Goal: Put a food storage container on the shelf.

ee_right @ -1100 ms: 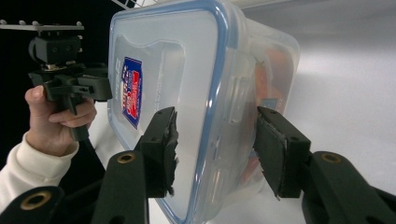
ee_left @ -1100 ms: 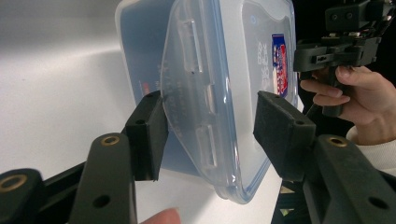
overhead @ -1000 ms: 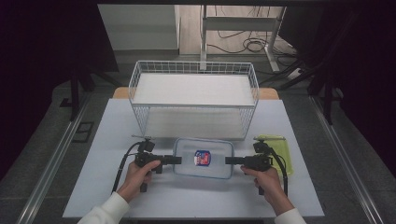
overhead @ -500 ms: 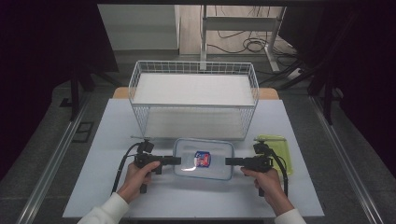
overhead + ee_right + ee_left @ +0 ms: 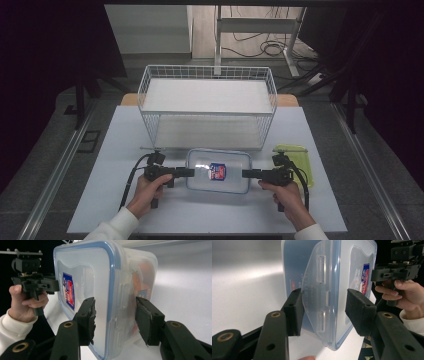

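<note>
Jaws of left gripper [image 5: 323, 311] and right gripper [image 5: 115, 317] stand spread around opposite ends of the clear lidded plastic box [image 5: 218, 171], not pinching.

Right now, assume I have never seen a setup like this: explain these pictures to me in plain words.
There is no robot arm here. A person at a white table holds a hand-held tool in each hand, each ending in two black jaws.

The high view looks down from above the person's side. It shows the left gripper and the right gripper pointing inward at the two short ends of a clear plastic container with a blue-rimmed lid and a red and blue label. Behind it stands a white wire basket; a yellow-green lid-like piece lies at the right.

The other two pictures come from cameras riding on the grippers, looking along their jaws. In each, the jaws stand open on either side of a latch flap of the container, with gaps visible. Nothing is gripped yet.
</note>
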`<state>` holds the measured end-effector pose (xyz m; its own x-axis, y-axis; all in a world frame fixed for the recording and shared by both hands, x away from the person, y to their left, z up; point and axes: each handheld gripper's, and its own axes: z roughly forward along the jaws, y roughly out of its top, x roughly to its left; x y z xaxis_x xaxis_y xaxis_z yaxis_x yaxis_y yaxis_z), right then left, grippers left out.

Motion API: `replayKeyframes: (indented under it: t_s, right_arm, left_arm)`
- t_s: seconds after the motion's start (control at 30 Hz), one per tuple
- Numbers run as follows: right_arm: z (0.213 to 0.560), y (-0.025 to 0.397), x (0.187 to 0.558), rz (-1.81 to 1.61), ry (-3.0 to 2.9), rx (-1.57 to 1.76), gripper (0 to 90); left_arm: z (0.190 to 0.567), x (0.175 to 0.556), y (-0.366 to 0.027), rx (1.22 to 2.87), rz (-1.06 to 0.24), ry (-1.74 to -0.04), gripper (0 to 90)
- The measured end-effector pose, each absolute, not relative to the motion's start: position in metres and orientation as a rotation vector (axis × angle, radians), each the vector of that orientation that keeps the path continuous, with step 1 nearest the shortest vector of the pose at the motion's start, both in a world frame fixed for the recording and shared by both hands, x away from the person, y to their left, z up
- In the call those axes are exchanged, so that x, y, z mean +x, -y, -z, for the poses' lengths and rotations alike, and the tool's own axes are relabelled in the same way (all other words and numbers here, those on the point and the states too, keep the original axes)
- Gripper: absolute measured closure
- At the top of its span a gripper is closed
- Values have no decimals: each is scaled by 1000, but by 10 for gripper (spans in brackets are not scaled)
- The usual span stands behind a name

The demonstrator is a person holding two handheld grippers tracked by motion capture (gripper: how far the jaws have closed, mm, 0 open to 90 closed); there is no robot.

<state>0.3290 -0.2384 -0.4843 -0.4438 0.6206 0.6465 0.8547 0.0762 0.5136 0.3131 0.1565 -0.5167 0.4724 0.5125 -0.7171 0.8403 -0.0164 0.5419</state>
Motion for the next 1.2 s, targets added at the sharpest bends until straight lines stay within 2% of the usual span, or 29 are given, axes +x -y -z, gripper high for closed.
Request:
replayKeyframes:
  t_s: [0.6,1.2]
  right_arm:
    - [484,241,326,1309,2109,-1469,528]
    - [450,238,322,1396,2149,-1420,529]
  left_arm:
    - [513,311,-155,1668,380,-1178,512]
    - [477,305,-160,1664,324,-1126,520]
